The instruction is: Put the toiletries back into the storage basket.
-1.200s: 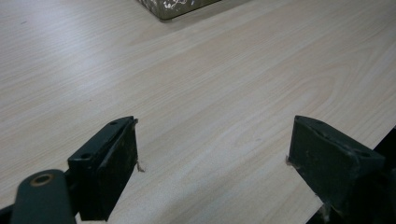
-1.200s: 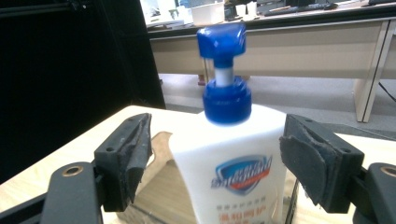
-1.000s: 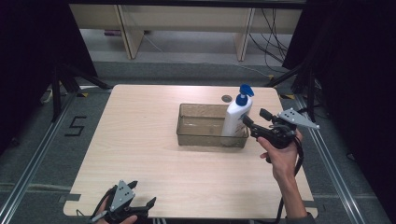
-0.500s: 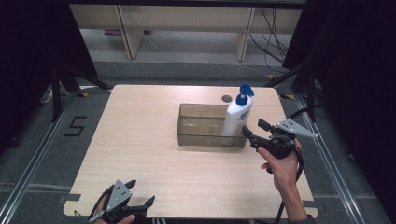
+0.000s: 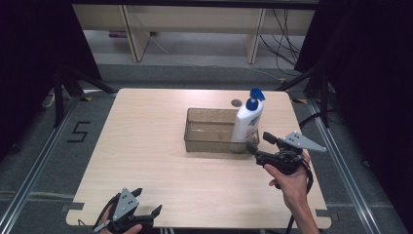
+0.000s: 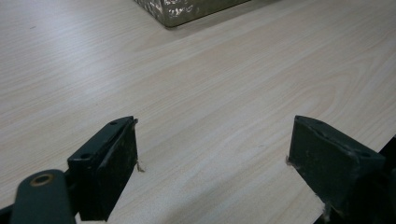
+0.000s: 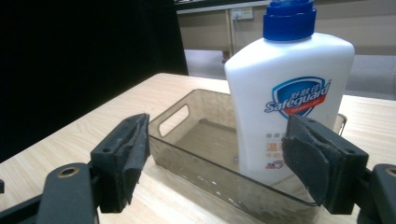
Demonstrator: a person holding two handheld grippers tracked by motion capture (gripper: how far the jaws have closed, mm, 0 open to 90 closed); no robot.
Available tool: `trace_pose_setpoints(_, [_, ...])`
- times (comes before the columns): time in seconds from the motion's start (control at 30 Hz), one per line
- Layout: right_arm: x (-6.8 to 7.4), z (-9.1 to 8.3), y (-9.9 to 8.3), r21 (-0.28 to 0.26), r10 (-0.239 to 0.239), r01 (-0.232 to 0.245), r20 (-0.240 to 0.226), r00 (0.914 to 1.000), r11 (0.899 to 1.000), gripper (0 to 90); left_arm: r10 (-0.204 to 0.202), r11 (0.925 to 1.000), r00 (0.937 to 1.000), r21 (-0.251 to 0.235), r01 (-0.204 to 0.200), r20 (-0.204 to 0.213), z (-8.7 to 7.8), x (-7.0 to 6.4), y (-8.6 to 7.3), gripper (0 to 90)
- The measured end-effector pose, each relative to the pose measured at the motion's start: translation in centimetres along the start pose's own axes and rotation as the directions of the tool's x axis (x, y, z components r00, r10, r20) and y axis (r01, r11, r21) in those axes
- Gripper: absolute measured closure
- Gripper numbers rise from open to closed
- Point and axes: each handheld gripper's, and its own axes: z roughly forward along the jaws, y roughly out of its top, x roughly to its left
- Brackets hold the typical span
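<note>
Black jaws of the left gripper [image 5: 146, 216] stand wide apart with nothing between them, parked at the lower left of the high view on the near table [image 5: 146, 146] edge; in the left gripper view its jaws frame bare wood, with a corner of the tray [image 6: 187, 9] at the top of the frame. No part in the work at present.

Mid-frame, lower right of the high view: the right gripper [image 5: 258, 146] is held in a hand [image 5: 287, 180], jaws parted and empty. Against the pictures of a second and half a second ago, it has drawn back toward the person and sits lower in the frame, clear of the bottle [image 5: 247, 122]. The right gripper view confirms a gap: the bottle [image 7: 289, 93] is beyond the jaw tips, touched by neither.

Farther off, right of centre: the white pump bottle, blue cap, stands upright in the right end of the clear brown tray [image 5: 209, 144]. Its position is unchanged across the three high views.

Judgement: the bottle has been placed and released, and the retreat marks the placing as done. It looks steady on its base. No further item is visible on the table.
</note>
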Motion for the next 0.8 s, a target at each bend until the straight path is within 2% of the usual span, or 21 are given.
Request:
trace_pose_setpoints(0.07, [0.1,-0.1,0.0,-0.002,-0.009,0.009,-0.010,0.9999,1.000,23.5,-0.009,0.9999,1.0000,-0.010,0.009,0.004,0.0,0.0,0.0,15.2])
trace_pose_setpoints(0.13, [0.4,-0.3,-0.2,-0.002,0.010,-0.010,-0.011,0.9999,1.000,23.1,-0.001,1.0000,1.0000,-0.002,0.001,0.003,0.0,0.1,-0.1,15.2])
trace_pose_setpoints(0.17, [0.3,-0.4,-0.1,0.009,-0.018,0.018,-0.011,0.9998,1.000,23.1,-0.002,1.0000,1.0000,0.003,0.002,-0.002,-0.1,0.1,-0.1,15.2])
trace_pose_setpoints(0.2, [0.6,-0.4,-0.1,0.014,0.007,-0.006,-0.023,0.9997,1.000,23.1,-0.002,1.0000,1.0000,0.005,0.002,-0.001,-0.1,0.1,-0.1,15.2])
trace_pose_setpoints(0.3, [0.8,-0.4,-0.2,0.007,-0.031,0.031,-0.016,0.9994,0.999,22.9,0.001,1.0000,1.0000,0.000,-0.001,0.005,-0.1,0.1,-0.1,15.2])
trace_pose_setpoints(0.33, [1.1,-0.4,-0.3,0.013,-0.005,0.005,-0.030,0.9995,1.000,22.9,0.002,1.0000,1.0000,0.003,-0.002,0.004,-0.1,0.1,-0.1,15.2])
trace_pose_setpoints(0.37, [1.1,-0.2,-0.4,0.001,-0.013,0.013,-0.034,0.9994,1.000,22.8,-0.020,0.9997,0.9998,-0.016,0.020,0.010,0.2,0.0,-0.1,15.2])
trace_pose_setpoints(0.4, [1.2,-0.3,-0.5,0.018,-0.009,0.009,-0.035,0.9993,1.000,22.5,-0.019,0.9997,0.9998,-0.013,0.019,0.010,0.2,0.0,-0.1,15.2])
trace_pose_setpoints(0.43, [1.2,-0.1,-0.6,0.003,-0.026,0.026,-0.033,0.9991,1.000,22.4,-0.020,0.9997,0.9997,-0.013,0.020,0.012,0.2,0.0,-0.2,15.2])
trace_pose_setpoints(0.47, [1.5,-0.1,-0.8,0.023,0.016,-0.015,-0.035,0.9993,1.000,22.2,-0.019,0.9997,0.9997,-0.011,0.019,0.012,0.2,0.0,-0.2,15.2])
trace_pose_setpoints(0.5, [1.4,0.0,-0.9,0.016,-0.009,0.010,-0.044,0.9990,1.000,22.1,-0.020,0.9997,0.9997,-0.013,0.020,0.012,0.2,0.0,-0.2,15.2])
trace_pose_setpoints(0.53, [1.4,0.0,-1.1,0.024,-0.007,0.008,-0.041,0.9991,1.000,21.8,-0.019,0.9997,0.9998,-0.012,0.019,0.011,0.1,0.0,-0.2,15.2])
trace_pose_setpoints(0.57, [1.6,0.0,-1.2,0.033,0.007,-0.005,-0.039,0.9992,0.999,21.7,0.003,1.0000,1.0000,0.007,-0.003,0.001,-0.1,0.1,-0.1,15.2])
trace_pose_setpoints(0.63, [1.5,0.2,-1.5,0.032,-0.020,0.022,-0.038,0.9991,0.999,21.7,-0.007,1.0000,1.0000,-0.003,0.007,0.006,-0.1,0.1,-0.1,15.2])
trace_pose_setpoints(0.67, [1.8,0.2,-1.7,0.043,0.022,-0.020,-0.043,0.9988,0.999,21.7,-0.013,0.9999,0.9999,-0.002,0.013,0.003,-0.1,0.2,-0.1,15.2])
trace_pose_setpoints(0.7, [1.7,0.3,-1.9,0.036,-0.022,0.024,-0.043,0.9988,0.999,21.7,-0.017,0.9999,0.9999,-0.004,0.017,0.003,-0.2,0.3,-0.1,15.2])
trace_pose_setpoints(0.73, [1.9,0.2,-2.0,0.047,-0.001,0.003,-0.052,0.9986,0.999,21.7,-0.020,0.9998,0.9998,-0.002,0.020,-0.006,-0.2,0.3,-0.1,15.2])
trace_pose_setpoints(0.77, [2.0,0.3,-2.1,0.050,-0.008,0.010,-0.041,0.9991,0.999,21.7,-0.021,0.9997,0.9998,-0.009,0.021,-0.002,-0.2,0.4,-0.2,15.2])
trace_pose_setpoints(0.8, [2.0,0.3,-2.1,0.048,-0.013,0.016,-0.051,0.9986,0.999,21.7,-0.021,0.9998,0.9998,-0.007,0.021,-0.005,-0.3,0.5,-0.2,15.2])
